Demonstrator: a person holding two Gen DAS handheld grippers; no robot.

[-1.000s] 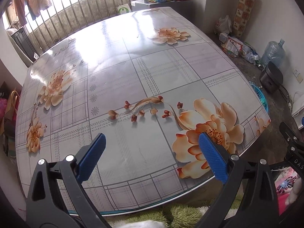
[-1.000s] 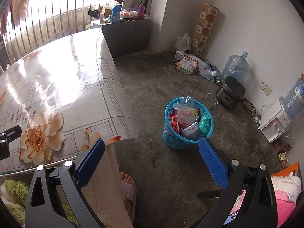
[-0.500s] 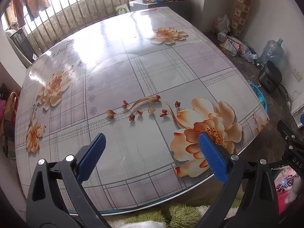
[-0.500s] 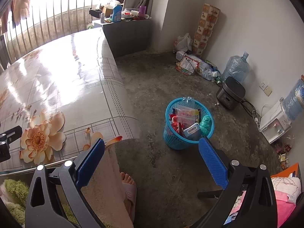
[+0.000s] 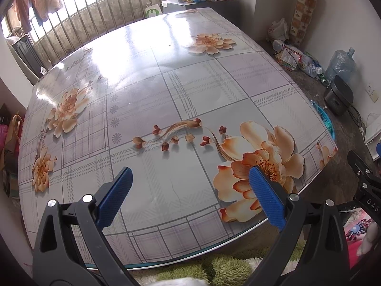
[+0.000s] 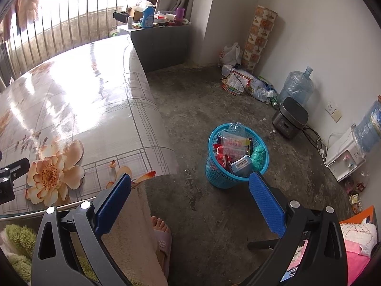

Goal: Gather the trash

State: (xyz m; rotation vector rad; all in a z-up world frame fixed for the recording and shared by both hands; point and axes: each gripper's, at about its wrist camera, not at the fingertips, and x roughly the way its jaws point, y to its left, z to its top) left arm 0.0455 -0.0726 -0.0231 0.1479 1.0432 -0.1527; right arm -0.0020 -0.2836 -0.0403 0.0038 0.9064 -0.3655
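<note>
Hovering above the near edge of the table (image 5: 190, 88), the left gripper (image 5: 190, 188) has its blue pads spread wide with nothing between them. Below it lies only the glossy flowered tablecloth (image 5: 262, 162), bright with glare from the barred window (image 5: 78, 12) at the far side.

The right gripper (image 6: 190, 197) is held off the table's corner, over the concrete floor (image 6: 202, 100), its jaws likewise apart and empty. Beyond its right finger stands a blue plastic basket (image 6: 219, 178) on the floor, well apart from the table. The trash sits inside it: a clear bottle (image 6: 235, 127), a few wrappers (image 6: 234, 144), a box with a barcode (image 6: 241, 165) and a teal wad (image 6: 258, 155).

A person's foot in a pink slipper (image 6: 162, 238) shows just under the table's edge. Along the wall stand a dark rice cooker (image 6: 289, 116) and a large water jug (image 6: 297, 87), with loose bags and packets (image 6: 240, 81) piled nearby.
</note>
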